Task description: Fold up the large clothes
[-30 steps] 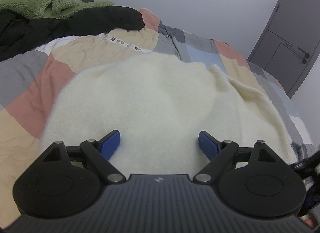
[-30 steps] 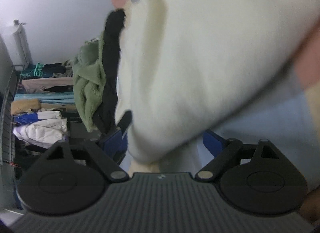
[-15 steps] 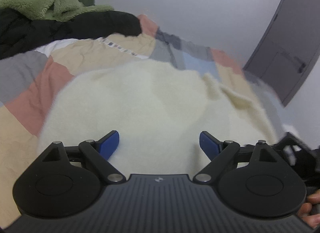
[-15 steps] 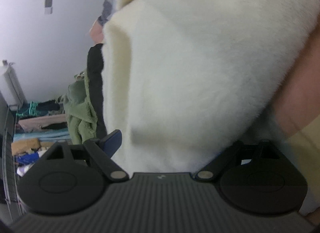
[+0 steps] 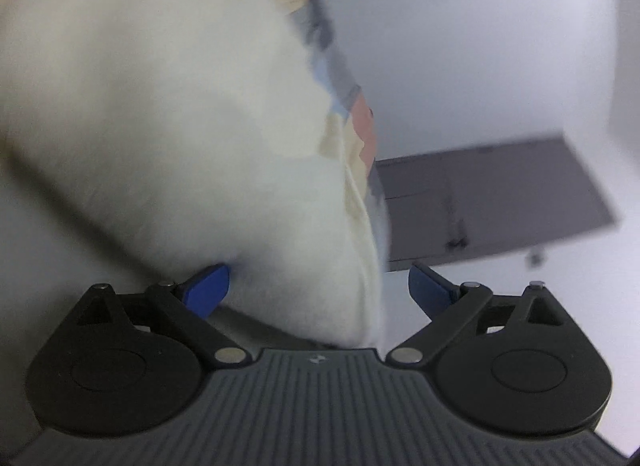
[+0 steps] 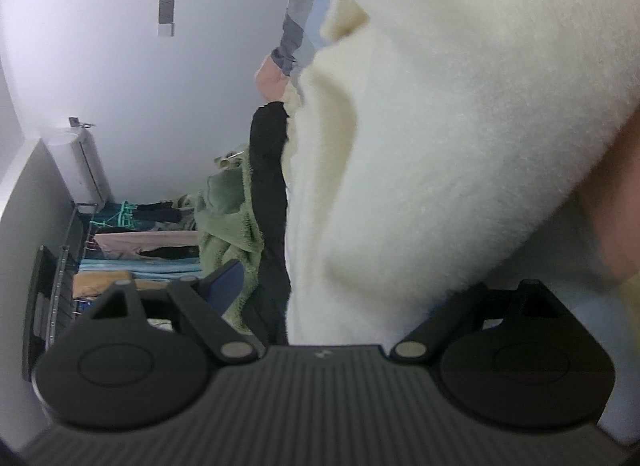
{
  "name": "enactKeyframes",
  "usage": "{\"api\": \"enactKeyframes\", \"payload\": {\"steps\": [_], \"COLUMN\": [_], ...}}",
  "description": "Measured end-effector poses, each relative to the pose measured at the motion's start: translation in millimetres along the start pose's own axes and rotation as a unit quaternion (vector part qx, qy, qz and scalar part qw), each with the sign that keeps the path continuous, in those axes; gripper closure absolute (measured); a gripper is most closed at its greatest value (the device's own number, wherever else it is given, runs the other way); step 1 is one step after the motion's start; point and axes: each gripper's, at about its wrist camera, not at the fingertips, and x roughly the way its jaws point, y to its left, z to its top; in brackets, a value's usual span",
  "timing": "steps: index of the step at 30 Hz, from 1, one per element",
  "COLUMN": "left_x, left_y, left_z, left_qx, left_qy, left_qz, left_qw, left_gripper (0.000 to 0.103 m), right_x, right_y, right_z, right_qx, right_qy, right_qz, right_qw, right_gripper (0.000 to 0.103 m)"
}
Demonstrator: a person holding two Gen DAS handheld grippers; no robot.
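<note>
Clearly, a fluffy cream garment point(image 5: 168, 117) is seen bunched on the bed's patchwork cover point(image 5: 362, 127), bulging between the left claw point(image 5: 318, 286), whose jaws are opening; the right claw point(image 6: 352, 286) is spread wide, ungripped.

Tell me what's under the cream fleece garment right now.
The cream fleece garment lies on a patchwork bedspread; grey, blue and pink patches show past its edge. A black garment lies beside it. Whatever lies beneath the fleece's middle is covered.

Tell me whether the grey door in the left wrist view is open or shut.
Shut, as far as shows: the grey door lies flush with the wall, no gap visible, though the frame is blurred.
</note>
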Motion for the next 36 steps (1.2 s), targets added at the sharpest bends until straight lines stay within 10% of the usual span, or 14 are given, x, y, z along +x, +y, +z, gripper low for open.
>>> {"api": "enactKeyframes", "payload": {"steps": [8,19,25,36], "left_x": [10.9,-2.5,1.5,-5.8], "left_y": [26.3,33.8,22.2,-1.9], "left_z": [-5.3,14.9,14.9,11.6], "left_qx": [-0.092,-0.127,-0.096,-0.029], "left_qy": [0.025,-0.105,-0.113,-0.134], "left_qz": [0.025,0.045,0.102,0.134], "left_qw": [0.9951,0.9853,0.9837,0.9814], "left_gripper": [0.005,0.007,0.028,0.06], "right_x": [-6.8,-16.5,-26.2,-17.0], "right_y": [-10.0,-31.7,-43.9,-39.0], "right_z": [-0.4,-7.0,-1.9,-1.5], "right_qx": [0.016,0.053,0.038,-0.019], "right_qy": [-0.005,-0.032,-0.092,-0.1], "right_qz": [0.0,-0.015,-0.077,-0.109], "right_qw": [1.0,0.998,0.992,0.989], "right_gripper": [0.011,0.011,0.013,0.06]}}
